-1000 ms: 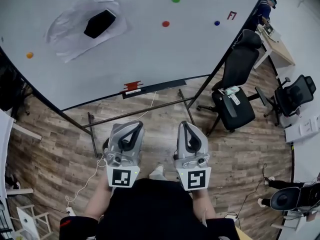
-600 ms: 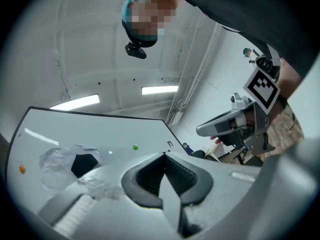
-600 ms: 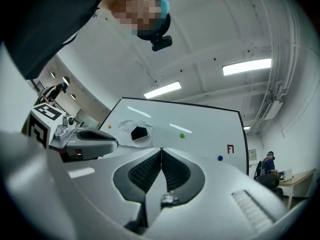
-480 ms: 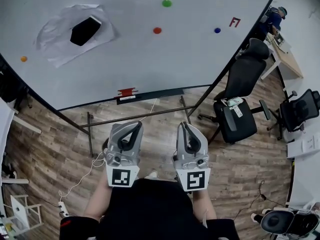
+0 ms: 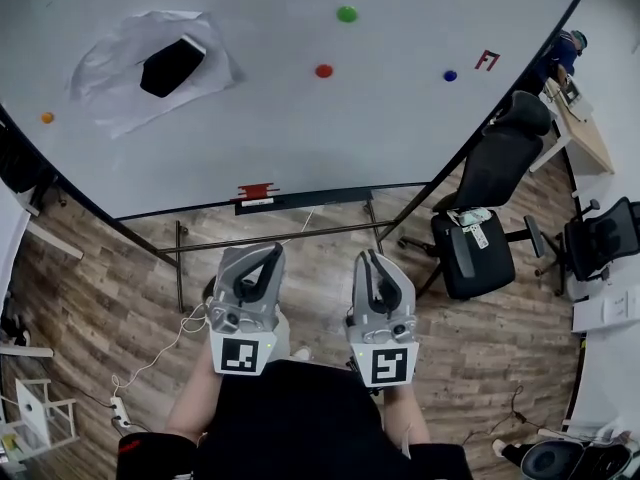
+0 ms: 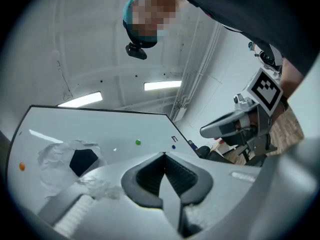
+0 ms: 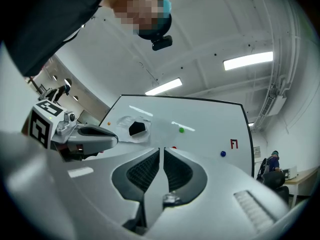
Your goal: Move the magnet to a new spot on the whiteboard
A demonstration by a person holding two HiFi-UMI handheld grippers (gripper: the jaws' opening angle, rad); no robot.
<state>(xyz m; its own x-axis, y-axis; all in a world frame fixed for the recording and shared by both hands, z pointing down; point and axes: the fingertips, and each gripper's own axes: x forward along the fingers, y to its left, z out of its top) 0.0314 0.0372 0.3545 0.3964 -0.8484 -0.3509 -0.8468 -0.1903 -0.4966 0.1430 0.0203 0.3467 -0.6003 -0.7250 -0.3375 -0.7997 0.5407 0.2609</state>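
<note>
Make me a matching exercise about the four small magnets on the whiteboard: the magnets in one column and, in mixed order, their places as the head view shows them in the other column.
Column one:
1. green magnet
2. red magnet
3. blue magnet
4. orange magnet

Column two:
A. close to the red mark, on its left
B. near the left edge of the whiteboard, left of the crumpled sheet
C. highest of the four
D. below the green one, slightly to its left

Pairs: 1-C, 2-D, 3-A, 4-B.
</note>
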